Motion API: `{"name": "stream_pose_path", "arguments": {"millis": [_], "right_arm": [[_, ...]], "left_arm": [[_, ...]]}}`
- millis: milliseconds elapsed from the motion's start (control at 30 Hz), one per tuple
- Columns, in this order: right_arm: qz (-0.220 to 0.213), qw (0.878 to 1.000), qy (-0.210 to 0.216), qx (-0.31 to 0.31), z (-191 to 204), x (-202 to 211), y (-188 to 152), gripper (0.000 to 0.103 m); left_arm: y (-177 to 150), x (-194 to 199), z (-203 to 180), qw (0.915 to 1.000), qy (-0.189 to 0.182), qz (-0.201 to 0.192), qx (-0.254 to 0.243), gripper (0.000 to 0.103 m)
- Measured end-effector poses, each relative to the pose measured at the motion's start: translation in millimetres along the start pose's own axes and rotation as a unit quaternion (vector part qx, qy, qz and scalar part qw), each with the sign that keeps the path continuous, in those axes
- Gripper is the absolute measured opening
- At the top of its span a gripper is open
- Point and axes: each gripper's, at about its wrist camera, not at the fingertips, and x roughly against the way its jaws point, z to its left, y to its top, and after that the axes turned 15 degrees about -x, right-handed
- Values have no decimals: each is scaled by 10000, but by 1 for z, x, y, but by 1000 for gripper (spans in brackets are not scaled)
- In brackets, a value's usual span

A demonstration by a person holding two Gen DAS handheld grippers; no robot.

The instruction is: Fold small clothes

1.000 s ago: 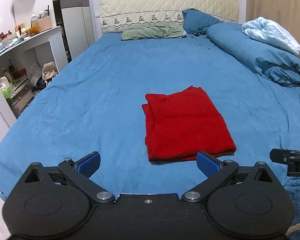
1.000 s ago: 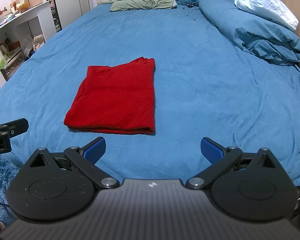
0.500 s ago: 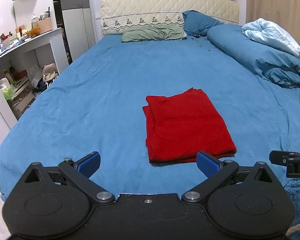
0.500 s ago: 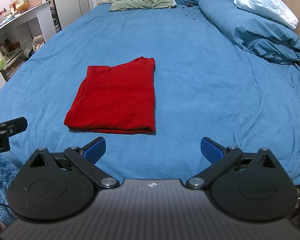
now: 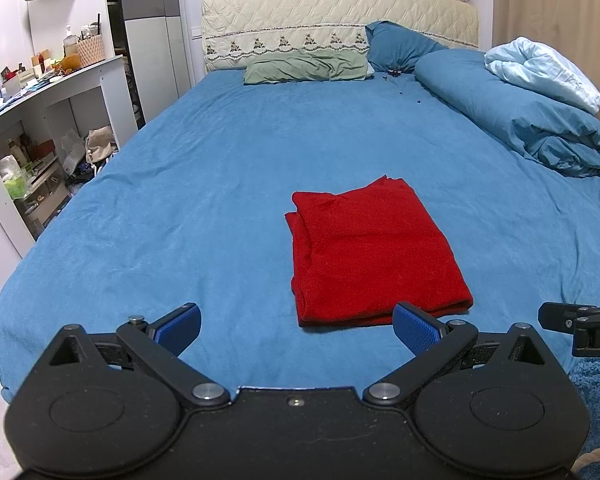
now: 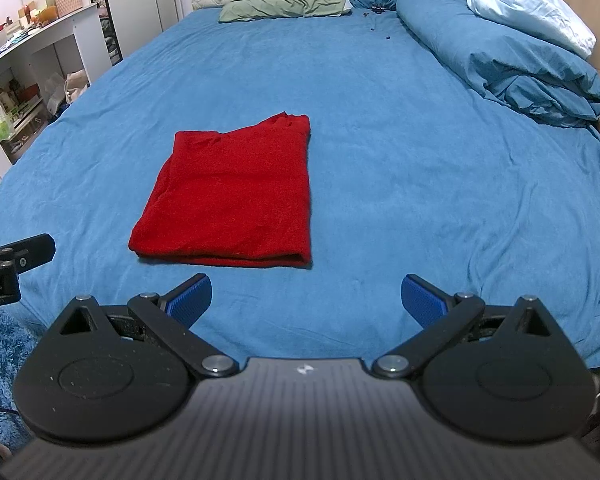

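the red garment [image 5: 374, 252] is a matt, slightly fuzzy cloth, folded flat. the bed sheet [image 5: 204, 184] under it is a soft matt blue cloth with fine creases. at 12 o'clock the headboard [image 5: 336, 20] wears a quilted cream fabric. the left gripper [image 5: 296, 328] is matt black plastic with ribbed blue pads [image 5: 414, 326] and shiny metal pivots.

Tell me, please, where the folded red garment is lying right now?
The folded red garment lies flat on the blue bed sheet near the foot edge, just ahead of both open grippers and touched by neither, far from the green pillow.
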Motion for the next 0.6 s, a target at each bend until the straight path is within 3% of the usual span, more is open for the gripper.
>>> {"name": "stream_pose_path", "arguments": {"millis": [600], "right_arm": [[-13, 10000, 7, -3, 0, 0, 0, 103]], "left_arm": [[1, 2, -4, 10000, -52, -67, -40, 103]]}}
